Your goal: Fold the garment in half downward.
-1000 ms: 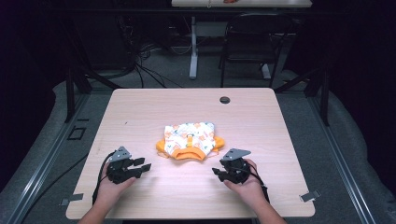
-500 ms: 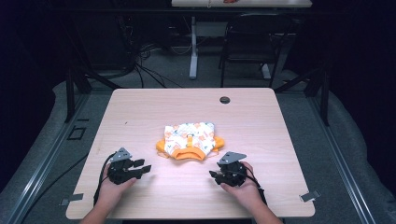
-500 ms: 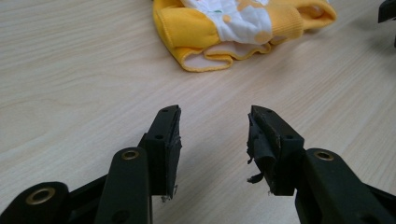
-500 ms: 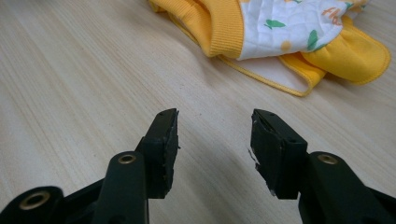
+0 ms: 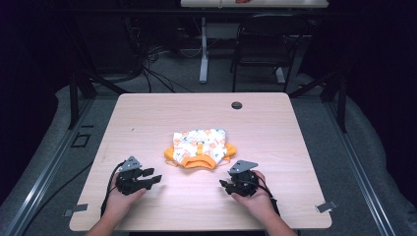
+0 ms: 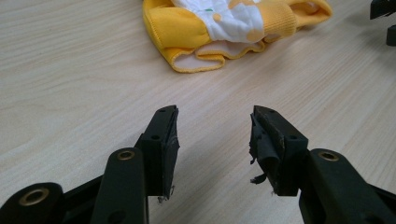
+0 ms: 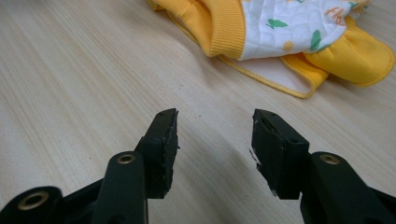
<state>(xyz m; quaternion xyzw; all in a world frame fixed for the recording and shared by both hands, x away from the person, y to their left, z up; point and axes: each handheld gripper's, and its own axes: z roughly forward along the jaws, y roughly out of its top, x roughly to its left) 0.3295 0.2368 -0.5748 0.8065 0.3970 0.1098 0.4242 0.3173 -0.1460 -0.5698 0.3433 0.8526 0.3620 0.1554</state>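
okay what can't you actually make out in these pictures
- Garment, high view: bunched, print too small to read; its kind is unclear.
- Garment, left gripper view and right gripper view: cut off by the top edge.
- Dark disc, high view: too small to identify.

Black left gripper [image 5: 153,180] and right gripper [image 5: 224,184], each topped by a grey three-cornered plate; brass-ringed pivots, frayed pads on jaws, black trailing cables.

The garment [image 6: 233,28] runs past the top edge (likewise in the right gripper view).
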